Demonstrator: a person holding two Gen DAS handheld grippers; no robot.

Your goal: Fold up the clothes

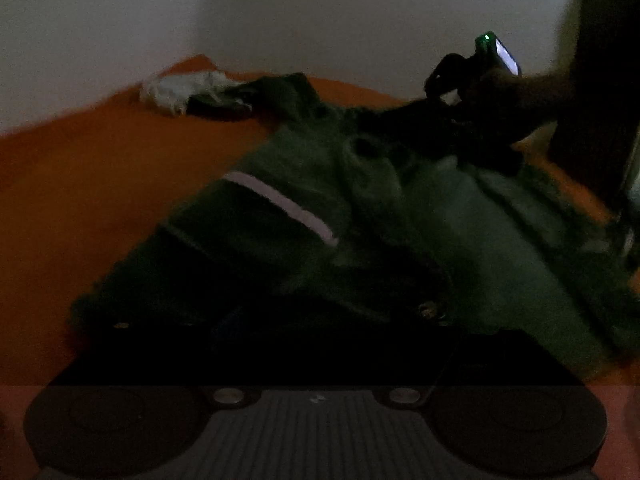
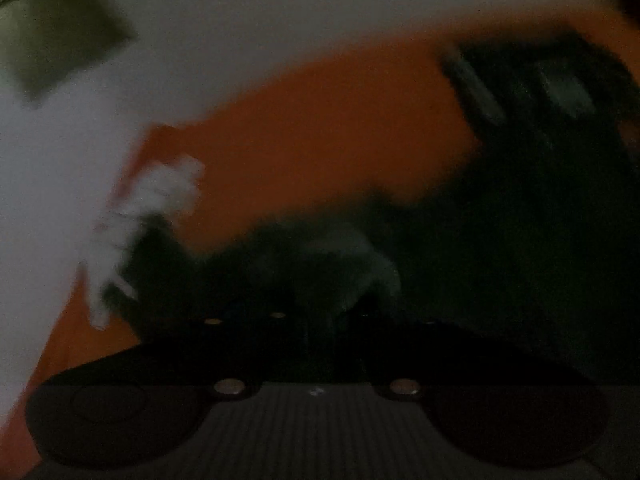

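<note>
Left wrist view is dim and smeared, so the left claw (image 1: 316, 320) is a black mass low in the frame over the near hem of the green garment (image 1: 360, 216); whether its fingers are spread or pressed together cannot be told. The garment lies spread across an orange bed (image 1: 80, 200), with a white stripe (image 1: 280, 206) slanting over its near half. At its far side the right claw (image 1: 452, 120) reaches into the cloth, with a lit screen (image 1: 506, 56) and a green light on its body, but its fingertips are lost in dark folds, and the right wrist view is too blurred to show whether that claw (image 2: 316, 320) pinches the garment (image 2: 500, 240). A white crumpled cloth (image 1: 180, 90) lies at the bed's far edge beside the pale wall (image 1: 320, 20). Bare orange bedding stretches left of the garment. A dark upright shape (image 1: 600, 80) stands at the right edge.
</note>
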